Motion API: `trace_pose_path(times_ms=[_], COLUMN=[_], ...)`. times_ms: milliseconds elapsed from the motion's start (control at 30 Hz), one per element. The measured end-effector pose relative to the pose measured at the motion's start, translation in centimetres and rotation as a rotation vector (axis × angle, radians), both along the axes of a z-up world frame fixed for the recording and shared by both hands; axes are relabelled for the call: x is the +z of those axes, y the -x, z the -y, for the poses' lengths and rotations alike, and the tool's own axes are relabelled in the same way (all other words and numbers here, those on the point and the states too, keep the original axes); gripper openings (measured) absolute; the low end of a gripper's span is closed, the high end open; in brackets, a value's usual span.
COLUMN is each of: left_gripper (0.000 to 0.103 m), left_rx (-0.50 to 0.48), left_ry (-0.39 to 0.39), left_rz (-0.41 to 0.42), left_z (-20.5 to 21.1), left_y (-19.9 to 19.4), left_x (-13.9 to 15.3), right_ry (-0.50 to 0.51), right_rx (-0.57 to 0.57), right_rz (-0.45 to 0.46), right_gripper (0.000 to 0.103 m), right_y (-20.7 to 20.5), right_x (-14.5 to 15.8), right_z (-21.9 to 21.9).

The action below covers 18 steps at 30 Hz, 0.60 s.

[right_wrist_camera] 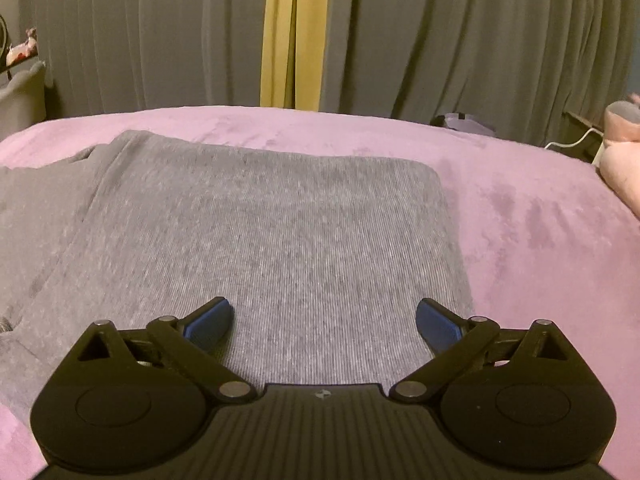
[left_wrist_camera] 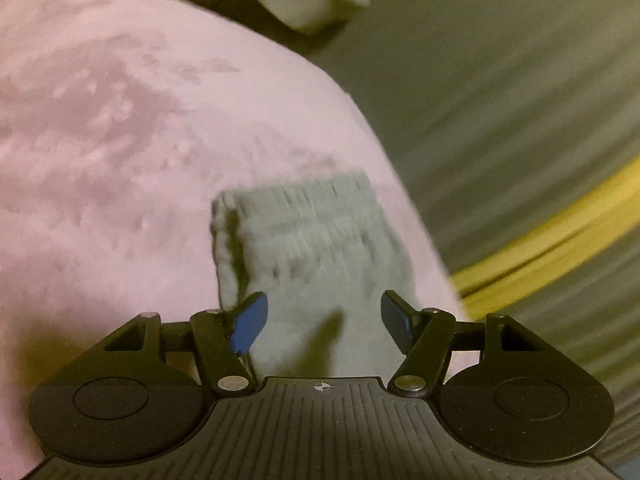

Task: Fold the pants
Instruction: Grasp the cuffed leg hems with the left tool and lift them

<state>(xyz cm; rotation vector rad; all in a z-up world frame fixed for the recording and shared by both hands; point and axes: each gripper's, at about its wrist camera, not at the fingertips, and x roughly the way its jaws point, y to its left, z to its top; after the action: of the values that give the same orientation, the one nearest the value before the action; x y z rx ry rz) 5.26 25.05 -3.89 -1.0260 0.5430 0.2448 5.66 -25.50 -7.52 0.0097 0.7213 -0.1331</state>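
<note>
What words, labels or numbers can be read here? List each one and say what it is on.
None can be read: no word, label, brand or number shows in either view.
The grey pants and the pink blanket carry no print.
The only mark is a small crosshair sign, no lettering, on the body of each claw.
The left wrist view is blurred.

grey curtains [right_wrist_camera: 460,36], yellow strip [right_wrist_camera: 290,32], pink bedspread [right_wrist_camera: 540,220]

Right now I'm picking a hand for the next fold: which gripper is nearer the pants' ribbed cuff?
Left. The left gripper hangs open right over the ribbed cuff. The right gripper is open above the pants, no cuff in its view.
</note>
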Motion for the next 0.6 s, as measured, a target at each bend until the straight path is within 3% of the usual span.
trace_pose_path(times_ms=[67,167,267,367,500,600], left_gripper=[0.07,0.07,0.071,0.076,0.077,0.08], left_rx=[0.014,0.021,0.01,0.08,0.051,0.018], left_ry=[0.127,0.209,0.21,0.106,0.258,0.242], left_rz=[0.045,0.073,0.084,0.038,0.053,0.04], left_z=[-1.5,-2.3,-3.1,-3.4,-4.8,-4.4], left_y=[0.3,0.4,0.4,1.3,0.6,-0.6], left_x=[-1.3,-2.1,-2.5,-1.7,-3.9,-4.3], right_ry=[-0.014,-0.03,-0.023,-0.032,-0.032,-0.034], right_rx=[-0.012,-0.024,-0.019,-0.018,-0.018,-0.019], right_rz=[0.016,0.042,0.057,0.062,0.072,0.075], right_gripper=[0.099,0.099,0.099,0.099,0.099,0.099], right_y=[-0.1,0.1,0.1,-0.1,-0.1,-0.1], right_x=[-0.3,-0.5,-0.7,-0.8,-0.9,-1.0], right_z=[0.0,0.1,0.0,0.1,0.0,0.0])
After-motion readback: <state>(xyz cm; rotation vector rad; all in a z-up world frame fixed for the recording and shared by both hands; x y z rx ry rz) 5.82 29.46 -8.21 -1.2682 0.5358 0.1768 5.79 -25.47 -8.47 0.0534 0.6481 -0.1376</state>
